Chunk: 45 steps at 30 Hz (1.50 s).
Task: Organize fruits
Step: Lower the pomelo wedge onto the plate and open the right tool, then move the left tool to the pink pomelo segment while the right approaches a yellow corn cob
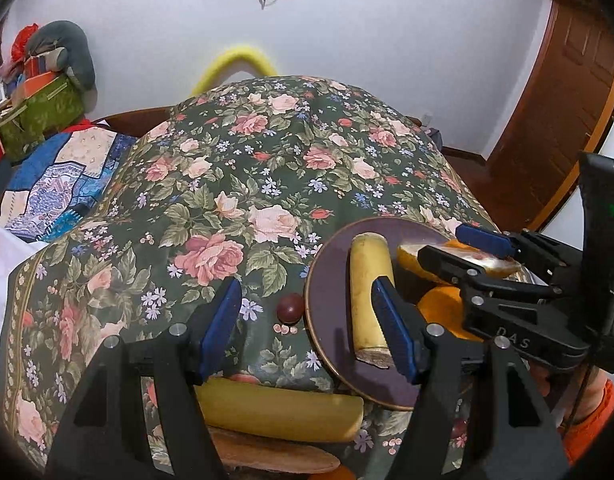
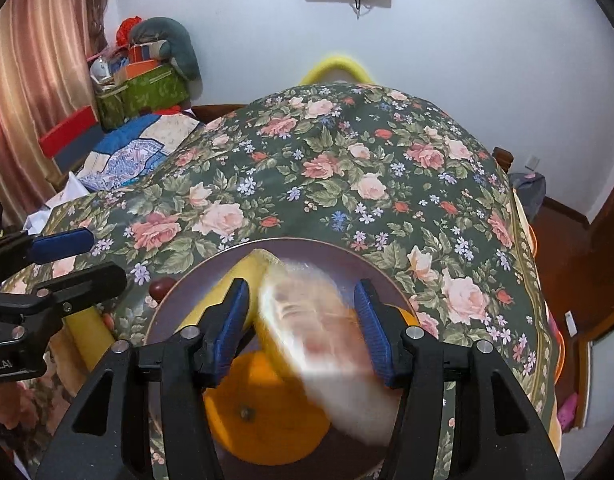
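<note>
- My right gripper (image 2: 303, 322), jaws apart, has the blurred citrus wedge (image 2: 327, 332) between them over the plate (image 2: 179, 304); whether the pads press it I cannot tell.
- The wedge could tumble onto the orange (image 2: 263, 412) and roll off.
- My left gripper (image 1: 307, 332) hangs wide and empty; its inner finger could nudge the banana piece (image 1: 369, 280).

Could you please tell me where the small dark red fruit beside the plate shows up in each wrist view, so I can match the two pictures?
Left wrist view: the small dark red fruit lies on the floral cloth just left of the plate, lower centre.
Right wrist view: the fruit peeks out at the plate's upper-left rim, left of centre.
Shared landmark: the half banana on the plate.
</note>
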Each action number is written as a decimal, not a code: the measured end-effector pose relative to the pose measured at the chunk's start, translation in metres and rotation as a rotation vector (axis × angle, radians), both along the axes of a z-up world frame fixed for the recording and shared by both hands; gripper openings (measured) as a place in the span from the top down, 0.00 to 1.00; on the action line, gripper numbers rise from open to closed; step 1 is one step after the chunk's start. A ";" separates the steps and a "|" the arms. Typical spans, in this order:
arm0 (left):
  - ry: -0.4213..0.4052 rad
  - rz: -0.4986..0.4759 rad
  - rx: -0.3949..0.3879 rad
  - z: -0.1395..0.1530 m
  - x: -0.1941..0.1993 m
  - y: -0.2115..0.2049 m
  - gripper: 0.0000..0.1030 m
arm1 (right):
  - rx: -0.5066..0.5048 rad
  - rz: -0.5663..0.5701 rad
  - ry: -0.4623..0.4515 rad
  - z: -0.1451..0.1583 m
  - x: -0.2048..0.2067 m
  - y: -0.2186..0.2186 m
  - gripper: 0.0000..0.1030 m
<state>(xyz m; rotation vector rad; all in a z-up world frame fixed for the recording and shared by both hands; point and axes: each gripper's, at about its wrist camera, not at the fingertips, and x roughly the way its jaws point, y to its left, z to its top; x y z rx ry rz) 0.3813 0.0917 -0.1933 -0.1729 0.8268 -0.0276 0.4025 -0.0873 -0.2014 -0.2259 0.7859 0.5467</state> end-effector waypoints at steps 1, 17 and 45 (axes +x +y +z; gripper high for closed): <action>0.000 0.000 -0.001 0.000 -0.001 0.000 0.35 | -0.002 -0.003 -0.001 0.002 0.000 0.000 0.48; -0.009 -0.013 0.025 0.023 -0.053 -0.009 0.35 | 0.047 0.007 -0.034 0.031 -0.062 -0.027 0.47; 0.137 0.071 0.017 -0.048 -0.085 0.000 0.32 | 0.067 0.012 0.050 -0.005 -0.107 -0.036 0.46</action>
